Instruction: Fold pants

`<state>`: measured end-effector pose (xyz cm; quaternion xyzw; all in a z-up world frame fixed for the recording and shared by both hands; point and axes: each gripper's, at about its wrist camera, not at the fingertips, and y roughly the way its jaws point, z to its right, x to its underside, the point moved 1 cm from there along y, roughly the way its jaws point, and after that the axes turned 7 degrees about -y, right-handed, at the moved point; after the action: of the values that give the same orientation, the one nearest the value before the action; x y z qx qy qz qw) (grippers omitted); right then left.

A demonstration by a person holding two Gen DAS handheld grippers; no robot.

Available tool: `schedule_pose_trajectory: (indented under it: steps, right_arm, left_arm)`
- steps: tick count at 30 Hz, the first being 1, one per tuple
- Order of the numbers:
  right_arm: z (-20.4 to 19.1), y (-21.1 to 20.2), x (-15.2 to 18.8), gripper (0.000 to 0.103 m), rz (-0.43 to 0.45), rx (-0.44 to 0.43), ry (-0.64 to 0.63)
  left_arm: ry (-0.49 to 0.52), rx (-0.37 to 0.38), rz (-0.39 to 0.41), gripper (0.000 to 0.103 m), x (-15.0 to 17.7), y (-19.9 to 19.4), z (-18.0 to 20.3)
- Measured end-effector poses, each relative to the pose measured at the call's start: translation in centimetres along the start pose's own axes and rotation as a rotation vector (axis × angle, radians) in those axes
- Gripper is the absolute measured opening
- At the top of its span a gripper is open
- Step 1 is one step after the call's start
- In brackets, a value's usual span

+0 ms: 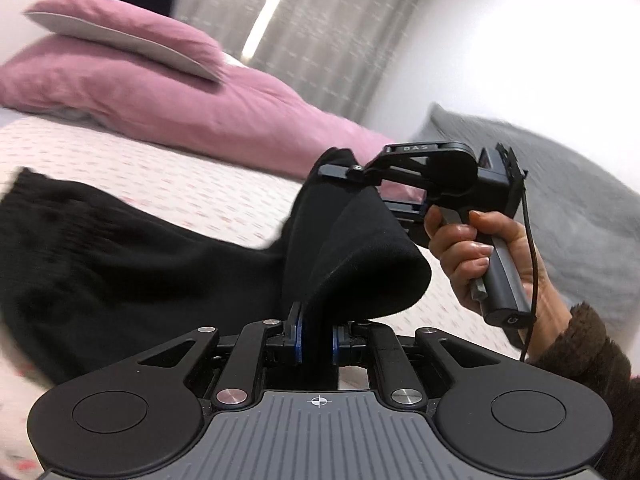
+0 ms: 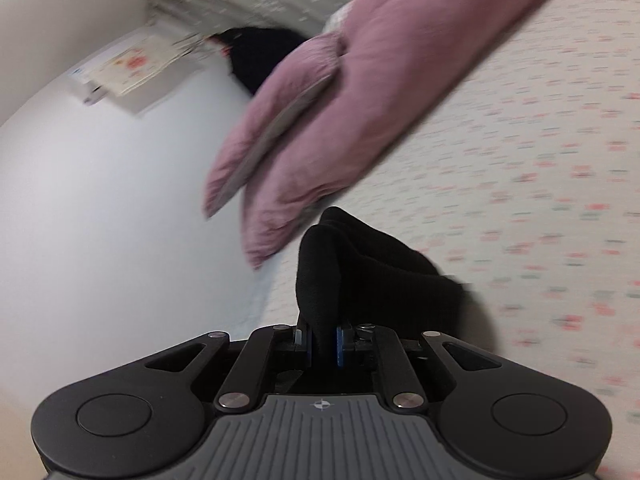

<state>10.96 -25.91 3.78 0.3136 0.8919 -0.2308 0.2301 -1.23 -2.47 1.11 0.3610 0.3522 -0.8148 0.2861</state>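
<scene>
Black pants (image 1: pixel 120 248) lie partly on the bed, with one end lifted off the sheet. My left gripper (image 1: pixel 317 336) is shut on a fold of that raised fabric, which stands up between its blue pads. In the left wrist view my right gripper (image 1: pixel 340 170), held by a hand (image 1: pixel 472 256), pinches the top of the same raised fold, a little further away and to the right. The right wrist view shows my right gripper (image 2: pixel 324 338) shut on a bunched edge of the pants (image 2: pixel 360 268), above the patterned sheet.
The bed has a white sheet with small red and green marks (image 1: pixel 180 168). Two pink pillows (image 1: pixel 200 100) are stacked at the head, by a white wall and grey curtains (image 1: pixel 320 20). A grey blanket (image 1: pixel 580 200) lies at the right. A dark fuzzy sleeve (image 1: pixel 588 352) covers the arm.
</scene>
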Motion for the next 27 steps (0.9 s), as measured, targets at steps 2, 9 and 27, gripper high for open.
schedule_pose_trajectory:
  steps: [2,9,27]
  right_arm:
    - [-1.9,2.2,0.3,0.012,-0.023,-0.026,-0.026]
    - [-6.3,10.8,2.2,0.012,-0.121,-0.082,-0.060]
    - [-8.0,20.8,5.5,0.050,-0.247,-0.058,-0.028]
  left_arm:
    - [-0.046,-0.029,0.031,0.010,-0.1,0.4,-1.2]
    - [-0.181,-0.145,0.105,0.010,-1.7,-2.7,-7.0]
    - [-0.348,-0.327,0.069,0.046,-2.9,-7.3,-16.4]
